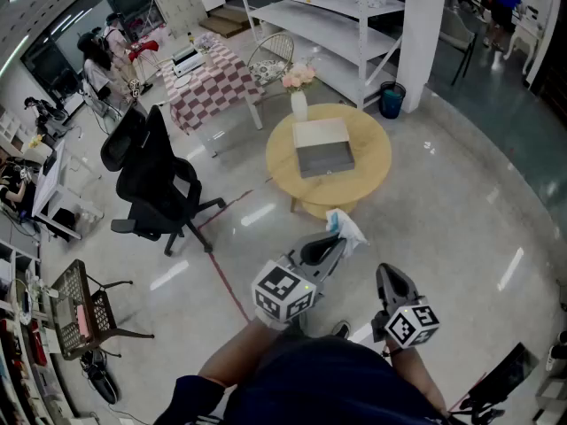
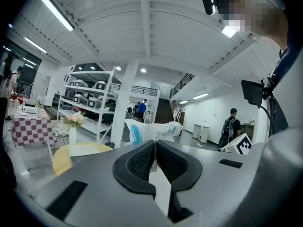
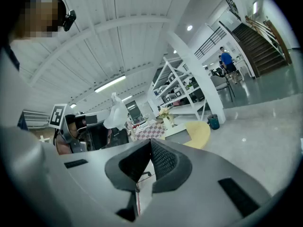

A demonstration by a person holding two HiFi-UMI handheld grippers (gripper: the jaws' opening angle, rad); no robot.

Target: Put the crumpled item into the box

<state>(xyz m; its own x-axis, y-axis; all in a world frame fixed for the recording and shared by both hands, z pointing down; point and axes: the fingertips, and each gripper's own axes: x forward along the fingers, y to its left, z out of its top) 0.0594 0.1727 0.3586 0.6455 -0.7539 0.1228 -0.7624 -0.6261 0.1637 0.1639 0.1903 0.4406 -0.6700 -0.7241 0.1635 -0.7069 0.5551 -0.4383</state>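
tongs (image 1: pixel 335 239) at left pinch crumpled item (image 1: pixel 347 227) near table (image 1: pixel 368 193) edge.

Head camera: high up, facing forward and steeply down. The round table (image 1: pixel 372 162) lies ahead at mid-distance. The left gripper (image 1: pixel 330 242) and right gripper (image 1: pixel 390 280) sit close in, near the bottom edge.

Gripper cameras: each rides just behind its own jaws, low and tilted up toward the ceiling (image 2: pixel 142 32).

Shared by all three views: round table and white shelving (image 1: pixel 328 16).

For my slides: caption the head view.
Left gripper holds crumpled item short of the box on the round table.
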